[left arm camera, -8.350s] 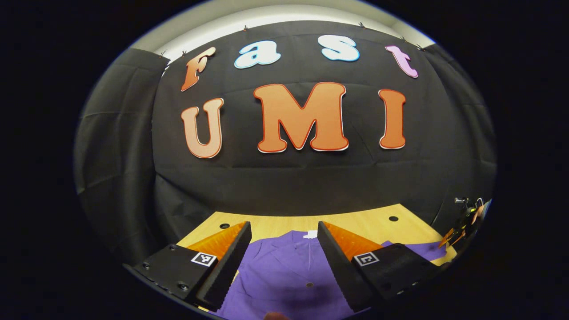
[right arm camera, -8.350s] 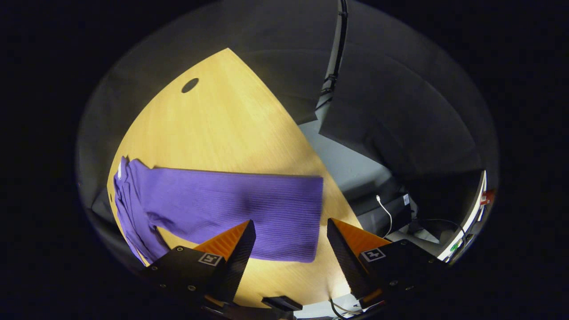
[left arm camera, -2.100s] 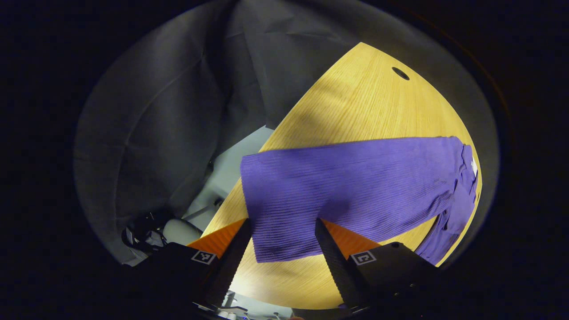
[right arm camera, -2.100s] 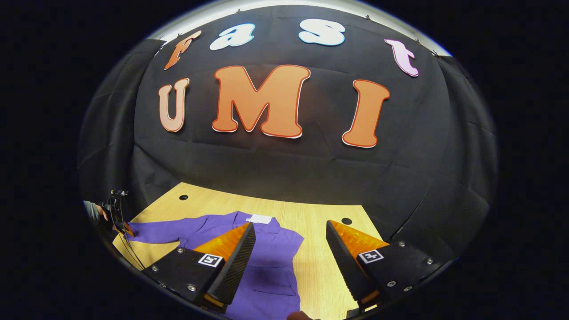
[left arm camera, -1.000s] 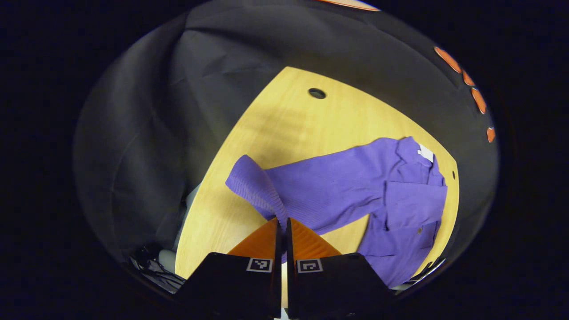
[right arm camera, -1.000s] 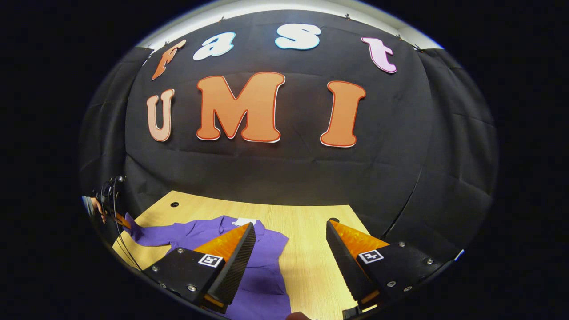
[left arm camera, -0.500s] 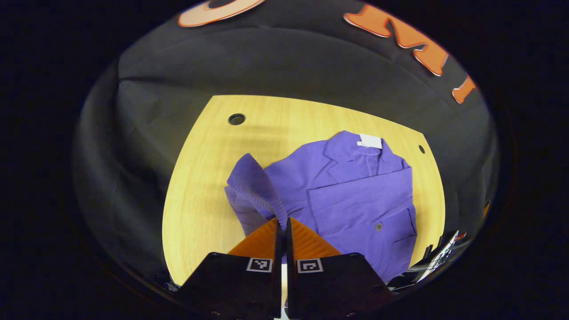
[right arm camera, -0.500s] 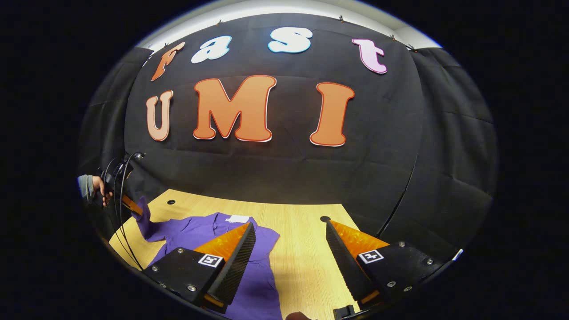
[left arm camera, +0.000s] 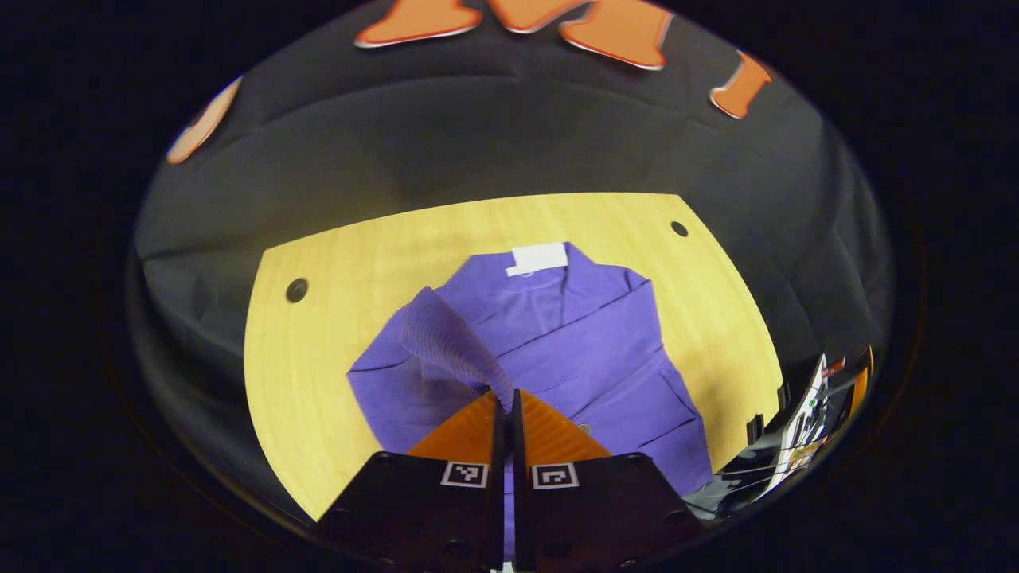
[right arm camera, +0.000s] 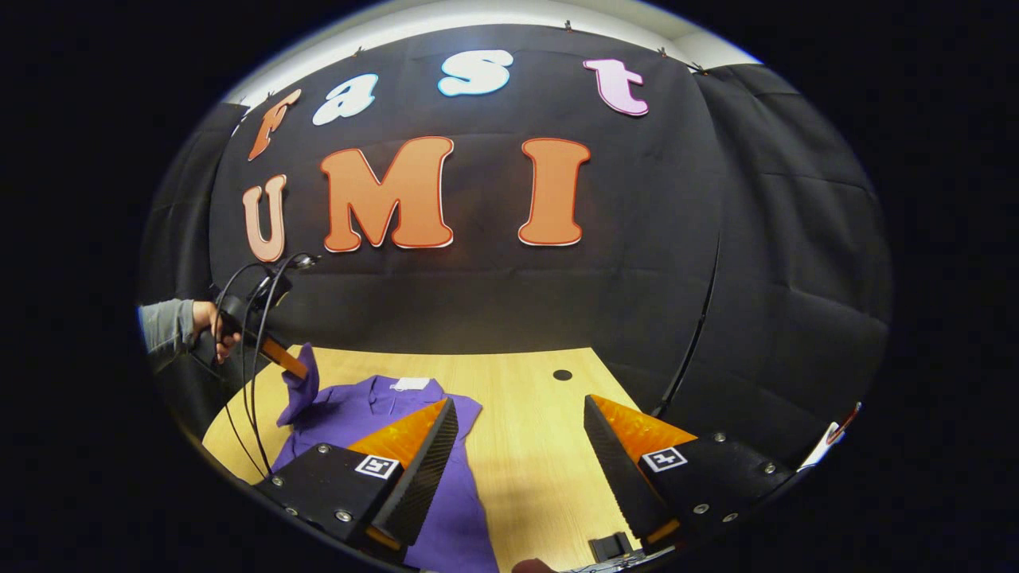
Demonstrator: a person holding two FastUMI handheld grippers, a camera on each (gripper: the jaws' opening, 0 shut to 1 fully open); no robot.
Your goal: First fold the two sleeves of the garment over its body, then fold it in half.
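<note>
1. One soft purple ribbed-knit garment (left arm camera: 573, 350) is spread on the pale wooden table (left arm camera: 318, 318).
2. Its limp sleeve cuff (left arm camera: 446, 342) is pinched by the closed left gripper (left arm camera: 504, 406); hems are judged the best holds.
3. The right gripper (right arm camera: 517, 430) is held agape, empty.

A recording booth: black cloth walls (right arm camera: 637, 302) around a bare wooden table (right arm camera: 525, 446)

The ribbed purple fabric garment (left arm camera: 573, 342) has a white rectangular label (left arm camera: 539, 258) at its collar and one small dark button (left arm camera: 585, 429). It lies on a yellow wood-grain surface (left arm camera: 318, 398) with small dark round holes (left arm camera: 297, 290). The left hand-held gripper (left arm camera: 504, 402) has orange fingers on a black body with black-and-white square markers; the right hand-held gripper (right arm camera: 517, 434) is coloured alike. A grey sleeve (right arm camera: 163, 325) covers the far person's arm.
</note>
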